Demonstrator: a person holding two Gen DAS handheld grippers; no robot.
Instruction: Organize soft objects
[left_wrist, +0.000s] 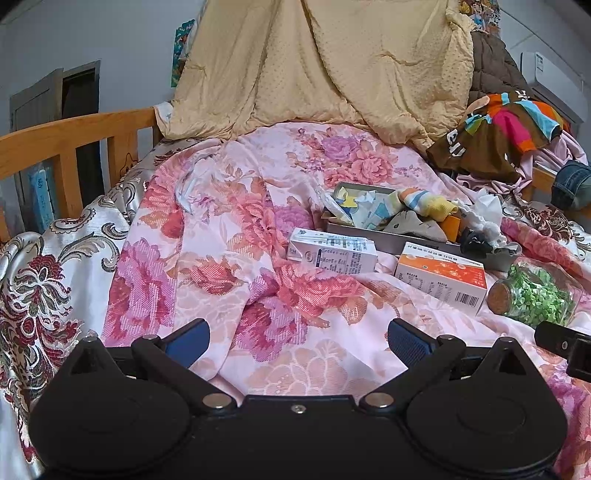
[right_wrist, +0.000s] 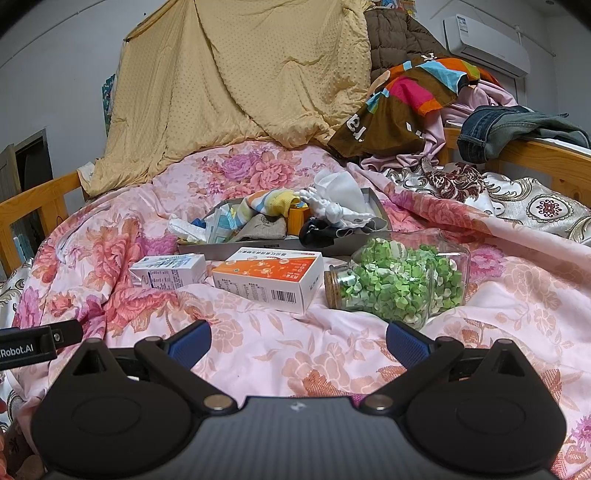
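Both tongs, left tongs (left_wrist: 298, 341) and right tongs (right_wrist: 298, 341), hang spread and empty over the floral quilt (right_wrist: 258, 350). Just before the grey tray (right_wrist: 258, 245) lie a white carton (right_wrist: 168, 271), an orange box (right_wrist: 269, 278) and a jar (right_wrist: 399, 284) (green bits inside). Socks (right_wrist: 269, 205) fill the tray; beyond it hangs a yellow blanket (right_wrist: 229, 85).

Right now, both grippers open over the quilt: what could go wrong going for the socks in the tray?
1. The glass jar lies on its side on soft quilt near the right gripper; a nudge may roll it.
2. Socks are tangled in the tray; pulling one may drag others out.
3. The orange box blocks a low approach.
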